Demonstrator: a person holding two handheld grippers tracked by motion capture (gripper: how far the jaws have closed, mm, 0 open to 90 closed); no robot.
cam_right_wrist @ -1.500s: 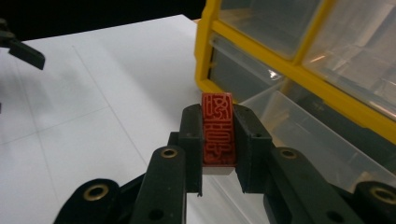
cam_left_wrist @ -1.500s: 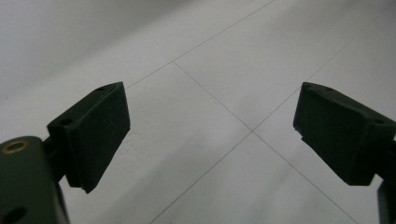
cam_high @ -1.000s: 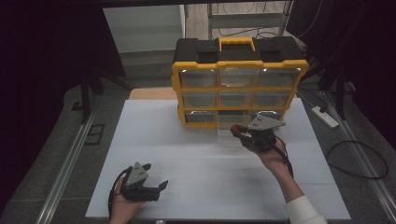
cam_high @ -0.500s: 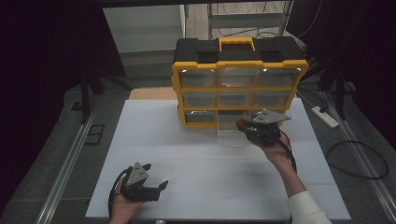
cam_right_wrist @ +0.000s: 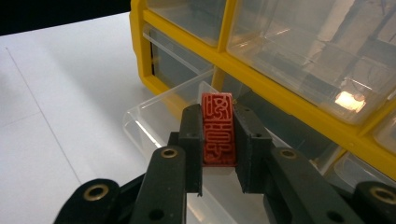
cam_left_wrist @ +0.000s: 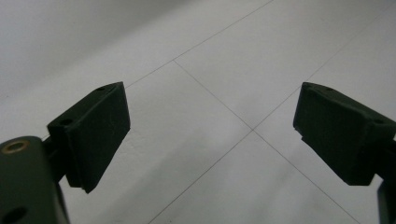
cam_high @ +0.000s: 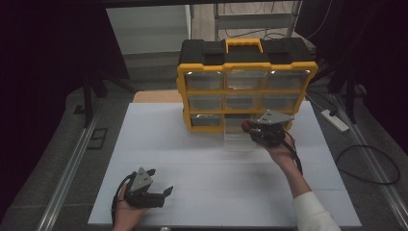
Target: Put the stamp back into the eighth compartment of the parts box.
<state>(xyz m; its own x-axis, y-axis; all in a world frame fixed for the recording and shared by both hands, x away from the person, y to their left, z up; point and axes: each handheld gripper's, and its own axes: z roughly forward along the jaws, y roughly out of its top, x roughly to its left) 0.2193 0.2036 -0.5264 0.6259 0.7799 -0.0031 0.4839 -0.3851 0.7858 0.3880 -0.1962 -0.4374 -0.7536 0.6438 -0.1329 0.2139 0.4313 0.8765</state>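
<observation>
The right gripper [cam_right_wrist: 218,140] is squeezing a small red carved block [cam_right_wrist: 217,128] by its flat sides, over the pulled-out clear plastic drawer [cam_right_wrist: 154,116] of the yellow and black box [cam_high: 248,89]. It is looking hard, light and maybe slippery. The left gripper [cam_left_wrist: 212,133] is resting wide apart, holding nothing.

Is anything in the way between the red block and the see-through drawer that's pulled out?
Nothing visible blocks it. The right gripper holds the red block just above the pulled-out clear drawer, whose top is open. The yellow organizer frame stands behind the drawer, not across the way down.
</observation>
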